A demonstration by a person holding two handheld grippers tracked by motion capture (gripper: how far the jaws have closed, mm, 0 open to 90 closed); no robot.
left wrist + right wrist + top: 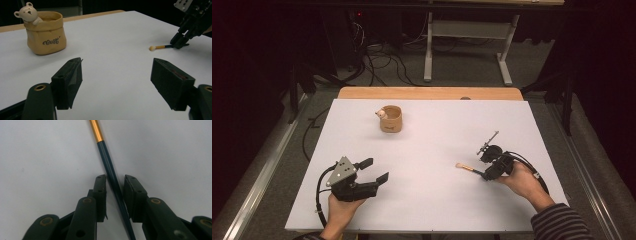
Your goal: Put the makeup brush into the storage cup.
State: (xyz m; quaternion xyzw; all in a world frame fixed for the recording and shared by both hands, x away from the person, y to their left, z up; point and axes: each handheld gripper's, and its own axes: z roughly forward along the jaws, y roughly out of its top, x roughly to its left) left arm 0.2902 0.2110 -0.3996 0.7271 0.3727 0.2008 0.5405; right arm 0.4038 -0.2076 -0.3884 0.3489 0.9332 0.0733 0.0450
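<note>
A small brush [464, 167] with a pale tip, a gold ferrule and a dark blue handle [107, 160] lies on the white tabletop [437, 210] at the right. My right gripper [486, 175] is low over its handle end. The jaws straddle the handle with a narrow gap still showing on one side, so the pads do not clamp it. The left gripper view shows the same brush [157, 47] and the right gripper [180, 45] at its end. My left gripper [376, 170] rests at the front left, open and empty [116, 72].
A tan bag-shaped cup [391, 120] with a small bear figure on its rim [27, 12] stands upright at the back centre-left. A wooden table edge [429, 93] runs behind the white surface. Beyond it are desk legs [428, 50] and cables on the floor.
</note>
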